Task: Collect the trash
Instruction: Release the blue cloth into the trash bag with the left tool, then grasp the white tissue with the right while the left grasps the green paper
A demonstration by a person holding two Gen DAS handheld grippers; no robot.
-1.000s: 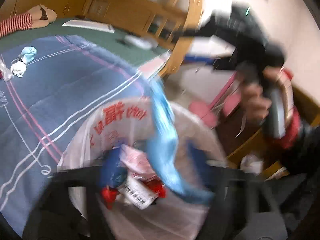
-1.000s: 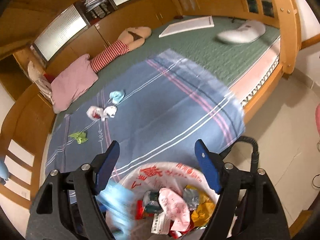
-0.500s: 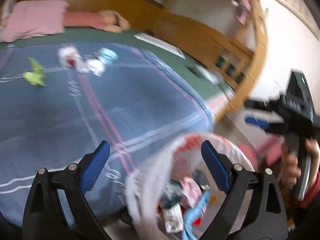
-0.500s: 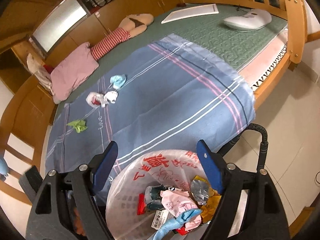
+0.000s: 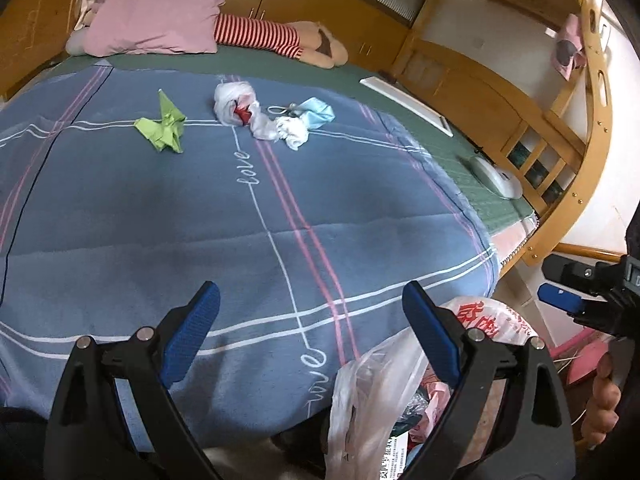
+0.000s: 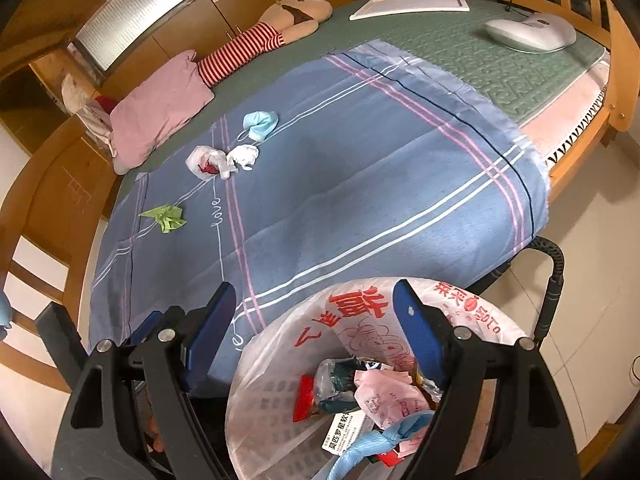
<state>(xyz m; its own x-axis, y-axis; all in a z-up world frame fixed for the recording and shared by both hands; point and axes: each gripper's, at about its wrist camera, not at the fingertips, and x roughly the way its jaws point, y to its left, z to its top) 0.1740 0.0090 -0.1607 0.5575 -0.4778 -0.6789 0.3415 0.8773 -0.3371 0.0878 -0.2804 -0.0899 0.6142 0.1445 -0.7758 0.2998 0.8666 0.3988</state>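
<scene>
A white plastic trash bag (image 6: 360,344) with red print stands at the bed's near edge, holding wrappers and a blue mask; it also shows in the left wrist view (image 5: 400,364). On the blue blanket (image 5: 200,208) lie a green folded paper (image 5: 162,130), a crumpled white plastic bag with red (image 5: 236,106), a white tissue wad (image 5: 294,130) and a light blue mask (image 5: 318,112). My left gripper (image 5: 312,336) is open and empty over the blanket's near edge. My right gripper (image 6: 314,332) is open and empty above the bag.
A pink pillow (image 5: 160,20) and a striped doll (image 5: 280,38) lie at the bed's head. A white board (image 6: 412,4) and a white device (image 6: 528,32) sit on the green mattress. Wooden bed rails (image 5: 560,140) enclose the bed. Tiled floor (image 6: 592,264) lies to the right.
My left gripper has swung from over the bag toward the bed, and the blue mask it carried now lies in the bag. My right gripper has barely moved.
</scene>
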